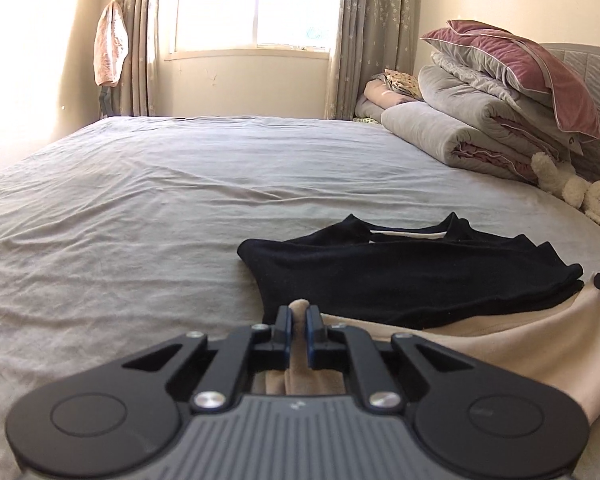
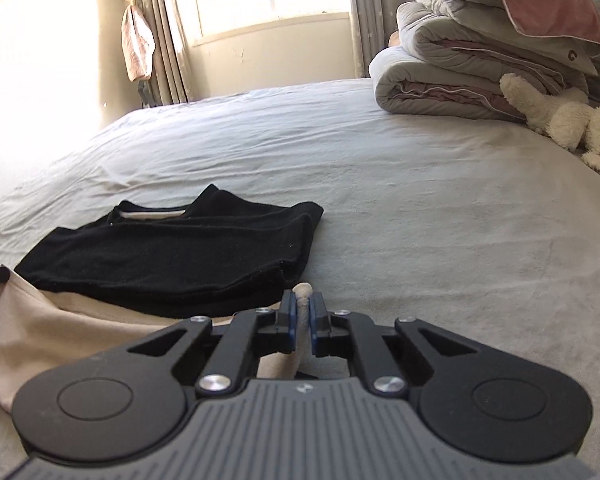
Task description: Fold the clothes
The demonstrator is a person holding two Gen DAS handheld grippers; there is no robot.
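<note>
Beige garment (image 1: 480, 344) pinched by both hand-held grippers (image 1: 298, 314) (image 2: 302, 302); lower edge cut off.

This was a home bedroom. Ahead of the grippers stretched a wide bed (image 1: 180, 184) under a wrinkled grey sheet; beyond it a curtained window (image 1: 256, 4) let in daylight. Up to the right sat folded quilts (image 1: 472, 120), a pink pillow (image 1: 512, 60) and a plush toy (image 2: 572, 120).
</note>
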